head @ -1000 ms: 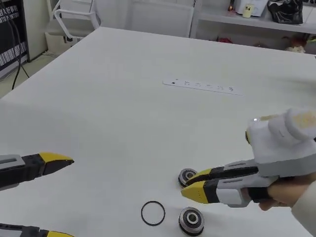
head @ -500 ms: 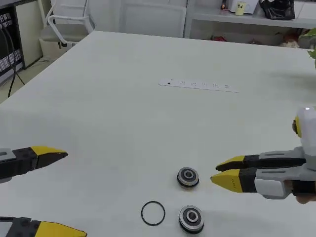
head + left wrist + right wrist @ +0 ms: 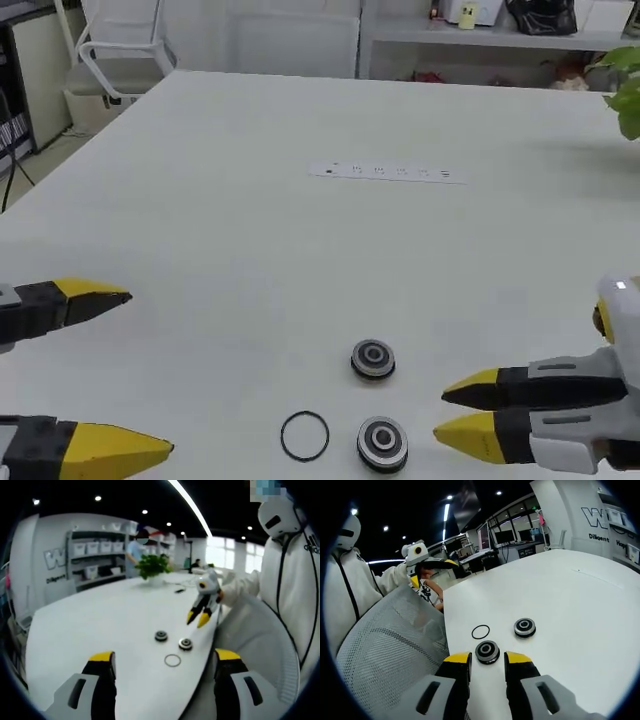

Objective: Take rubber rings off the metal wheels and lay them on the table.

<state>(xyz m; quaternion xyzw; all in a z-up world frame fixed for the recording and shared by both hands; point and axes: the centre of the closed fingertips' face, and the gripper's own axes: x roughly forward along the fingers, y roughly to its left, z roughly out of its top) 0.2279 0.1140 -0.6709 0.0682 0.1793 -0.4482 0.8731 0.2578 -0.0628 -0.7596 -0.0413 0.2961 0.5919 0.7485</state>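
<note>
Two metal wheels lie flat near the table's front edge, one farther [image 3: 373,360] and one nearer [image 3: 383,443]; both have dark rims. A loose black rubber ring [image 3: 304,437] lies flat just left of the nearer wheel. My right gripper [image 3: 440,414] hovers right of the wheels, jaws a little apart and holding nothing. Its own view has the nearer wheel [image 3: 487,651] just beyond its tips [image 3: 488,658], then the ring [image 3: 480,631] and the farther wheel [image 3: 525,627]. My left gripper [image 3: 150,370] is wide open at the left, well away from the ring [image 3: 172,660].
A white power strip [image 3: 387,172] lies across the middle of the table [image 3: 250,230]. A mesh chair back [image 3: 390,635] is close to the front edge. A potted plant [image 3: 152,566] stands at the table's far end. A white chair [image 3: 110,55] and shelves stand beyond.
My right gripper has pulled back to the right and toward the front edge, away from the farther wheel, which now lies fully in sight. The head camera has tilted slightly.
</note>
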